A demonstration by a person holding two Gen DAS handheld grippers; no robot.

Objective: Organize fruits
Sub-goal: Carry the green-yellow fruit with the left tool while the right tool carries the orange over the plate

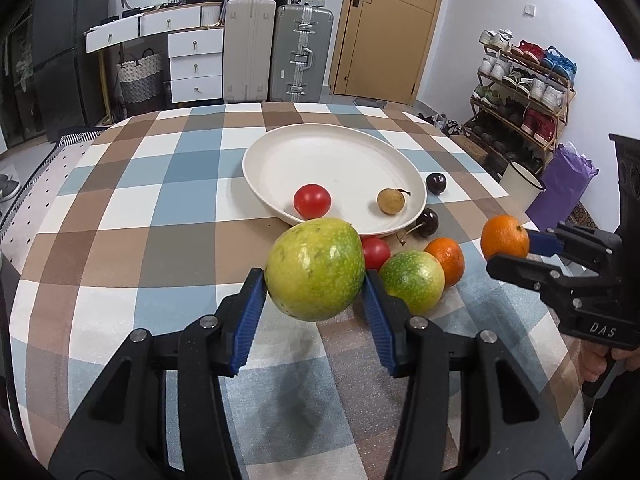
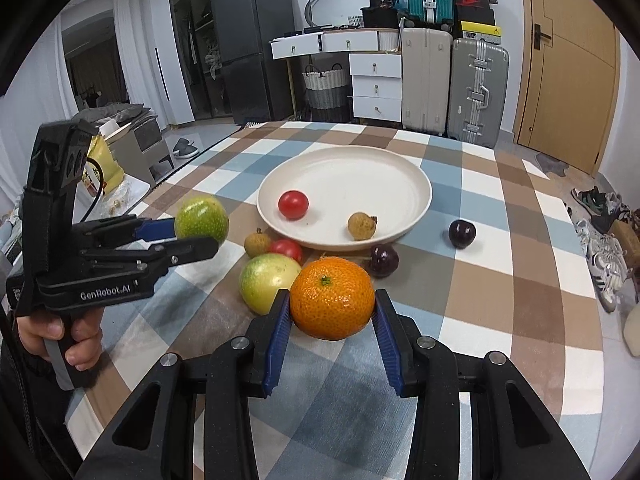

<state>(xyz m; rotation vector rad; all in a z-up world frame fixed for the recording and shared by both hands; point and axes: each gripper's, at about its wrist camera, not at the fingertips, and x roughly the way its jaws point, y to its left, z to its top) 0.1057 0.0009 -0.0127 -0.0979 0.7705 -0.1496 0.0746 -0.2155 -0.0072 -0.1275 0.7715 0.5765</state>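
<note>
two green fruits: one in left gripper [image 1: 315,292], speckled; two oranges: one clamped by right gripper [image 2: 332,316]; two tomatoes; plate [image 1: 280,152].

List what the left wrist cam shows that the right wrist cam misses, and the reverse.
Left wrist only: a second orange on the cloth beside the green fruit on the table, and a shoe rack.
Right wrist only: a longan on the cloth beside the plate, a dark fridge, and the hand holding the left gripper.
Both: plate with a tomato and another longan; left gripper shut on a green fruit; right gripper shut on an orange.
</note>
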